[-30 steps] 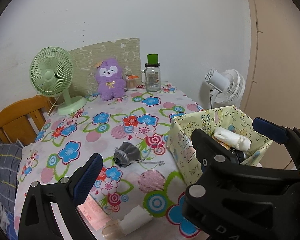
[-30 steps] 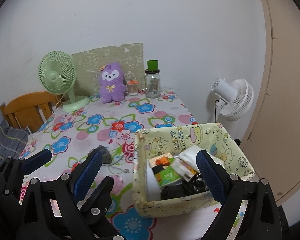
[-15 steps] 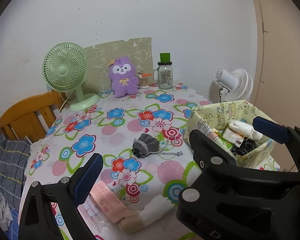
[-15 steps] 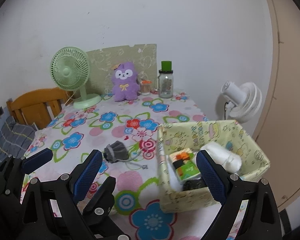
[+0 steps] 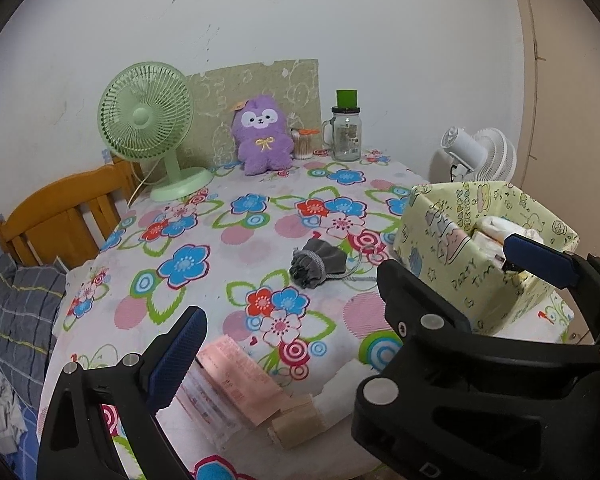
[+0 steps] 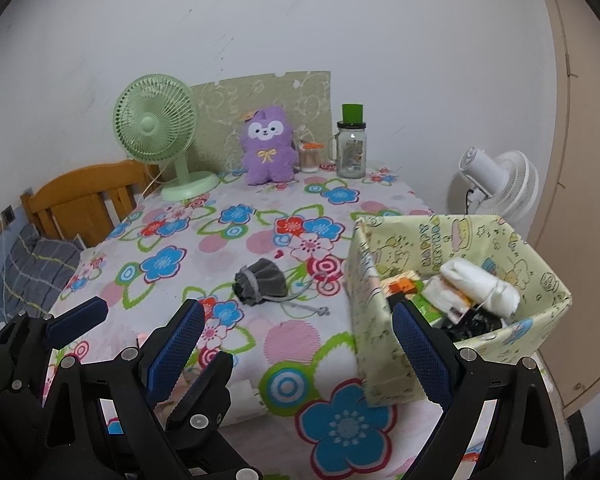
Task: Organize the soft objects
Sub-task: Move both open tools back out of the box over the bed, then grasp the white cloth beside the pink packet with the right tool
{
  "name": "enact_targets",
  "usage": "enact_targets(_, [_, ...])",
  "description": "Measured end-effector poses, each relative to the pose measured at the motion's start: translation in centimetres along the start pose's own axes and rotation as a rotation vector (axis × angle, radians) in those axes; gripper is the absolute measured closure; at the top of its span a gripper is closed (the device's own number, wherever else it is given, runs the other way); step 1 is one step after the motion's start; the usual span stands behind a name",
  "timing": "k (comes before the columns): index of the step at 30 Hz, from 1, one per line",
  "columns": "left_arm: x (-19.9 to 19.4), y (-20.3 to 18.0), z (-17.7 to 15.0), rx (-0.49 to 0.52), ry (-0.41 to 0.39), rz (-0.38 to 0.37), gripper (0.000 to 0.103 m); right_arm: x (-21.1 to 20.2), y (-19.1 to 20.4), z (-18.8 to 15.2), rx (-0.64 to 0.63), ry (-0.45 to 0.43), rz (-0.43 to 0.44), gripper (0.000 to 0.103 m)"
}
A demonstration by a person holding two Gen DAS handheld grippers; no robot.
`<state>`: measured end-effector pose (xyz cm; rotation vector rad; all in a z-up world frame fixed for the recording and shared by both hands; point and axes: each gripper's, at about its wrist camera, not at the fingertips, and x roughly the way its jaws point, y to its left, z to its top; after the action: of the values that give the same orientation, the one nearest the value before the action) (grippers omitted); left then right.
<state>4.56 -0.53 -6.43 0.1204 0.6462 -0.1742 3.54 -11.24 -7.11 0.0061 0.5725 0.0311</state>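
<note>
Grey drawstring pouch (image 6: pixel 261 280) is seen lying mid-desk (image 6: pixel 220 240), just left of yellow box (image 6: pixel 452 240). Left gripper (image 5: pixel 352 296) and right gripper (image 6: pixel 296 344) fingers are spread wide, empty, near the desk's front edge.

A pale green desk fan (image 5: pixel 146 111) stands beside a green-lidded glass jar (image 5: pixel 346 132); a white fan (image 6: pixel 496 182) sits off-table.

Both hand-held grippers sit spread wide and empty at the bottom of their frames, the left hand-held gripper (image 5: pixel 356 304) lower center, the right hand-held gripper (image 6: pixel 296 344) beside it, its 2 blue-padded fingers (image 6: pixel 176 348) well apart.
</note>
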Motion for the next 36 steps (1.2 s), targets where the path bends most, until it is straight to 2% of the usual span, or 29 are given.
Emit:
enact_targets(20, [1.8, 3.5, -3.4, -0.054, 0.081, 0.058, 0.009, 2.7, 3.8, -2.8, -0.038, 0.071, 0.043, 0.006])
enact_targets(26, [2.4, 4.2, -4.5, -0.071, 0.11, 0.052, 0.01, 3.2, 4.4, -3.8, -0.04, 0.061, 0.051, 0.006])
enact_targets(36, [3.0, 4.6, -5.9, -0.05, 0.133, 0.049, 0.01, 4.3, 5.3, -5.3, -0.058, 0.099, 0.06, 0.006])
